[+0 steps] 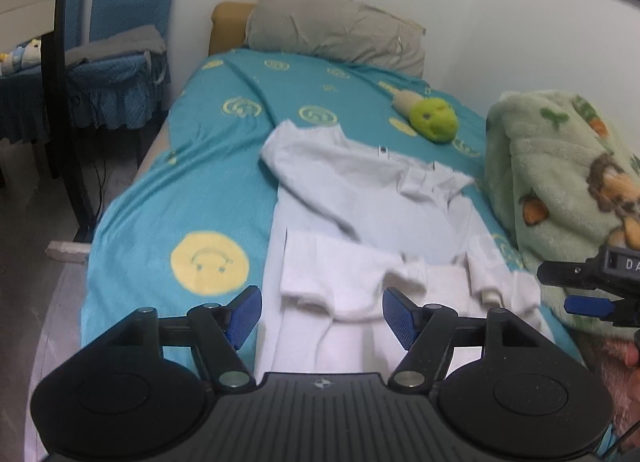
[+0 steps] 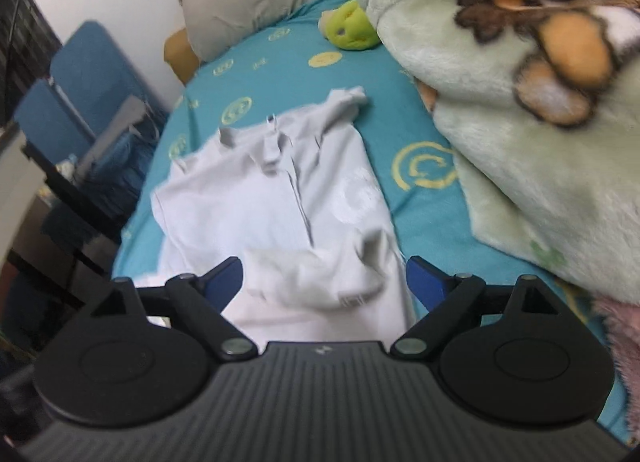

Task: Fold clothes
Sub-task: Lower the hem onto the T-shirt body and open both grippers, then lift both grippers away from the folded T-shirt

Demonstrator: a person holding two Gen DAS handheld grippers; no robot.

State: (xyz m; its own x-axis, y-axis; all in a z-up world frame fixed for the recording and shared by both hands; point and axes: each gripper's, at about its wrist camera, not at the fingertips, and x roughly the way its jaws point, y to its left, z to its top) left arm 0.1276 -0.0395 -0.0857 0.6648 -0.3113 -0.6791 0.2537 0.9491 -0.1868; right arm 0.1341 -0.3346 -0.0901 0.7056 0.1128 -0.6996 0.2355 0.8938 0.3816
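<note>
A white long-sleeved shirt lies partly folded on the teal bed sheet, its sleeves laid across the body. In the left wrist view my left gripper hovers open over the shirt's near edge, and its blue pads touch no cloth. The right gripper shows at that view's right edge as a dark body. In the right wrist view my right gripper stands wide open above the same shirt, with a folded sleeve lying loose between the fingers.
A grey pillow lies at the head of the bed. A green plush toy sits beyond the shirt. A pale green fleece blanket is heaped along the wall side. Blue chairs stand left of the bed.
</note>
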